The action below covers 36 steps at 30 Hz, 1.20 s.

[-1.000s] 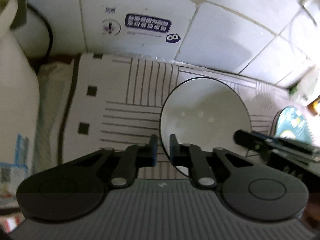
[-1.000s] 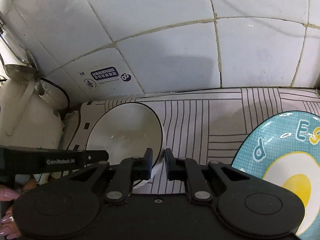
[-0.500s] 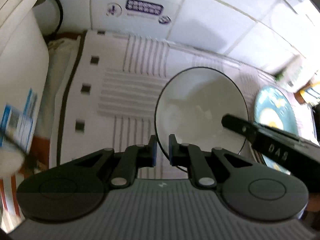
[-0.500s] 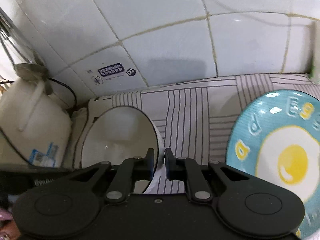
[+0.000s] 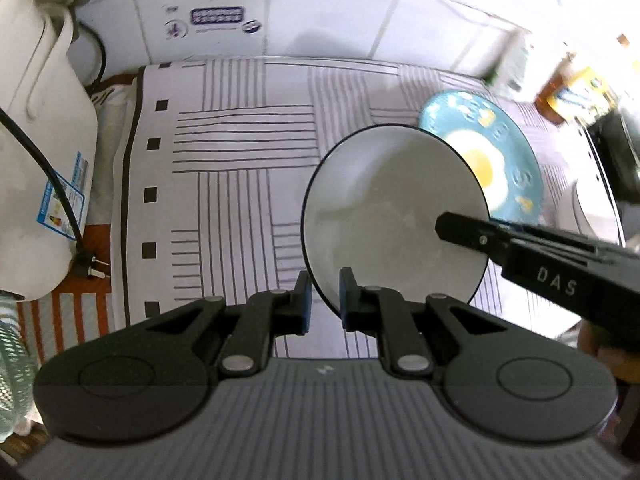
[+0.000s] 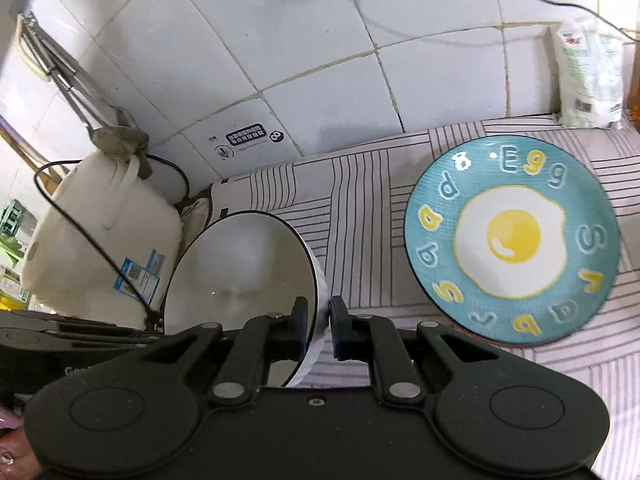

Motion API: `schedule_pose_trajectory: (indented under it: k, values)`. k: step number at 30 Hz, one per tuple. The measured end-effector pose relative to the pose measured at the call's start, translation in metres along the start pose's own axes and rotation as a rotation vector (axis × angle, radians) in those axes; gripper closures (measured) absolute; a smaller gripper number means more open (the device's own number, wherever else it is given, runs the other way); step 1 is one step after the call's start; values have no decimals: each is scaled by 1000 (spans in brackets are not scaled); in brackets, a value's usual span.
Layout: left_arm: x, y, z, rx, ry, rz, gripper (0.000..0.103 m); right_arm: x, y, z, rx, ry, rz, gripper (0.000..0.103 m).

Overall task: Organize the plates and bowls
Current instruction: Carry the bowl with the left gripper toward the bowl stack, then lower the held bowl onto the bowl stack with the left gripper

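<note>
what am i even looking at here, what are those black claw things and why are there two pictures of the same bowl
No robot here: a person holds a two-fingered tool in each hand, and each tool has a wide-angle camera looking along its fingers. So each picture is the view from one tool.

In the left view, the left hand-held gripper pinches the rim of a white bowl; the black bar coming in from the right is the other tool. In the right view, the right hand-held gripper pinches the opposite rim of the same bowl. Both are shut on it, so the bowl is carried by two hands.

Below lies a striped cloth with a blue plate painted with a fried egg. A white appliance with a cord stands by the tiled wall.
</note>
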State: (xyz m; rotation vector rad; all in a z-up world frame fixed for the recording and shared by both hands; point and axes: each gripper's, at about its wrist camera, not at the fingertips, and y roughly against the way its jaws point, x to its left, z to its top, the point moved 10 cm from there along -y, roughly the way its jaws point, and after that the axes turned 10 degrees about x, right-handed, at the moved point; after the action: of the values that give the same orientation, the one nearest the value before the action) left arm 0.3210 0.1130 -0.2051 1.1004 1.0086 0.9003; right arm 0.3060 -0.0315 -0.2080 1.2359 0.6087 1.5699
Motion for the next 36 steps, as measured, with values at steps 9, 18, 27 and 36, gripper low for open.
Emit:
schedule_pose_trajectory:
  k: [9, 18, 27, 36]
  values:
    - [-47, 19, -9, 11, -97, 6, 91, -25, 45, -20, -51, -84, 0, 87]
    - [-123, 26, -2, -4, -179, -8, 91, -74, 98, -23, -123, -108, -15, 86]
    - [-211, 22, 8, -7, -213, -9, 91, -144, 152, -19, -180, -171, -18, 86]
    - [-275, 17, 26, -6, -246, -23, 91, -197, 189, -19, -229, -167, 3, 84]
